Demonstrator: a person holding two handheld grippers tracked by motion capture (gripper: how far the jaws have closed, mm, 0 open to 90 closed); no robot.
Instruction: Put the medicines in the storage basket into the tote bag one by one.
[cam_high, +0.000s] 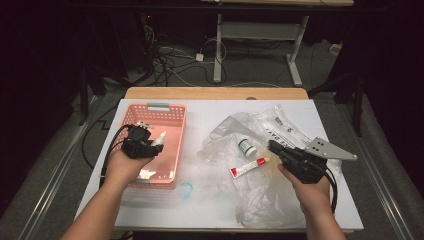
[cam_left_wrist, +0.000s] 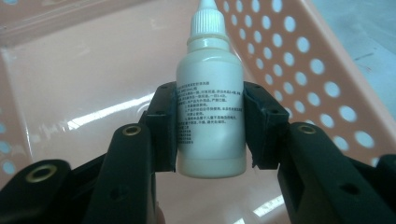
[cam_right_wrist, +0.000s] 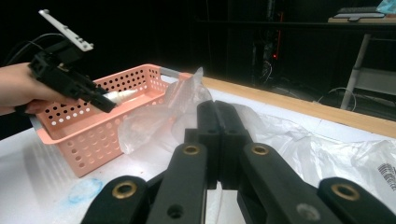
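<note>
The pink basket (cam_high: 170, 112) lies directly under the left gripper (cam_high: 156, 145), so the coming move is judged as a plain lowering and release, with no sideways travel needed. The basket is rigid plastic, smooth and glossy on the floor, w/ round holes in rows along its walls. To the right of that gripper, and around the right gripper (cam_high: 274, 147), spreads crumpled clear plastic wrap (cam_high: 260, 195), thin and wrinkled, on the white table (cam_high: 200, 200).

The left gripper is pinching the white dropper bottle (cam_left_wrist: 210, 112) across its belly, pads on both sides. The bottle's long axis runs along the jaws, ribbed cap pointing away from the hand and flat bottom toward it. It is matte white plastic, cylinder shape, small printed text on front.

The right gripper has its jaws pressed together, nothing between them. Just ahead of its tips lie a red-and-white tube (cam_high: 248, 167) and, a bit further, a small white jar w/ green band (cam_high: 247, 147); the right hand is clearly the nearer one for these.
</note>
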